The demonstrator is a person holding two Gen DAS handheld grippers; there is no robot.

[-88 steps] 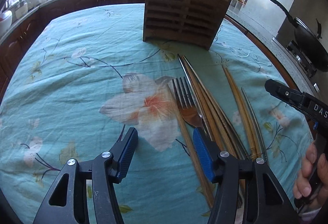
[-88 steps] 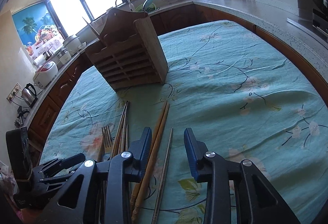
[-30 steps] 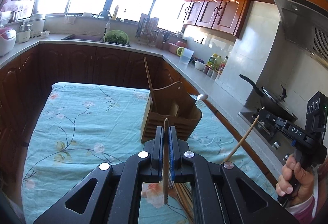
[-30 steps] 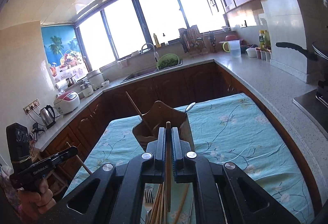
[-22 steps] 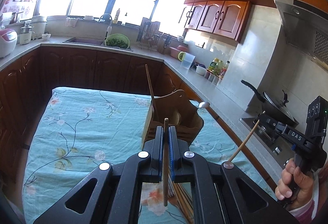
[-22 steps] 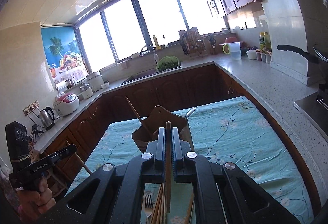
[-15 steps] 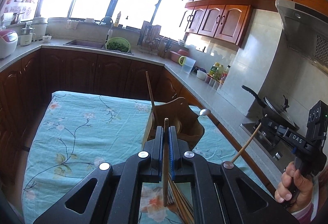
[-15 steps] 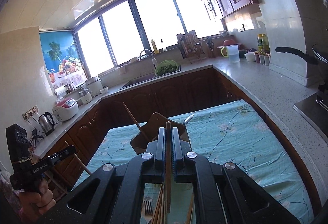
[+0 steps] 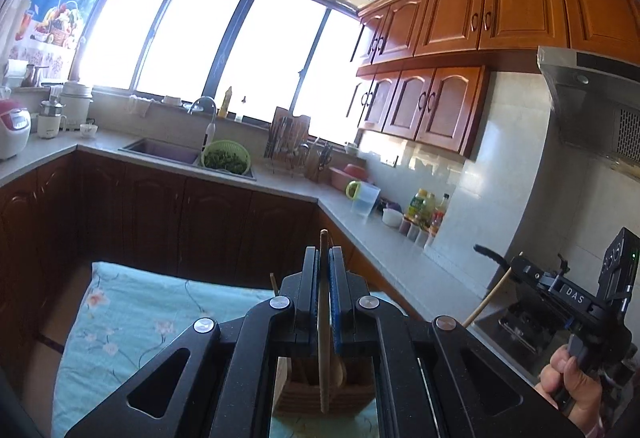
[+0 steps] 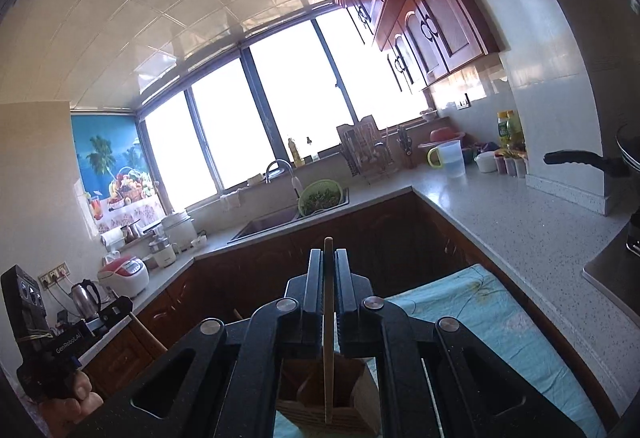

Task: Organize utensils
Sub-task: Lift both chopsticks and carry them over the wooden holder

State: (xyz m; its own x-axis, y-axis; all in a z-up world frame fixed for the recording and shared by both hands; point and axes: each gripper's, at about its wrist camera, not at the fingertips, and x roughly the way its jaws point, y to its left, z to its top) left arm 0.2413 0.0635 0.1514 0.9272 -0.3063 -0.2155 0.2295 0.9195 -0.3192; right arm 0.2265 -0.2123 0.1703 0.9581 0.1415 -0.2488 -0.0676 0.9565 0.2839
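Observation:
My left gripper [image 9: 323,258] is shut on a wooden chopstick [image 9: 323,358] that hangs upright, its lower end over the wooden utensil holder [image 9: 324,394] seen between the arms. My right gripper [image 10: 329,258] is shut on another wooden chopstick [image 10: 329,366], also upright, its lower end over the same holder [image 10: 320,406]. The right gripper with its chopstick also shows in the left wrist view [image 9: 520,270], and the left gripper shows in the right wrist view [image 10: 124,306]. A chopstick tip [image 9: 273,284] sticks up from the holder. The utensils on the table are hidden.
The table wears a turquoise floral cloth [image 9: 132,322] and shows in the right wrist view [image 10: 480,314] too. Dark cabinets and a stone counter [image 9: 400,254] wrap around behind. A sink [image 9: 160,151], a green colander [image 9: 226,157], a pan handle [image 10: 580,159] and bottles [image 9: 424,205] stand on the counter.
Both grippers have moved forward and tilted up, each holding its chopstick. The holder has dropped from mid-view to the bottom of both views, under the chopstick ends.

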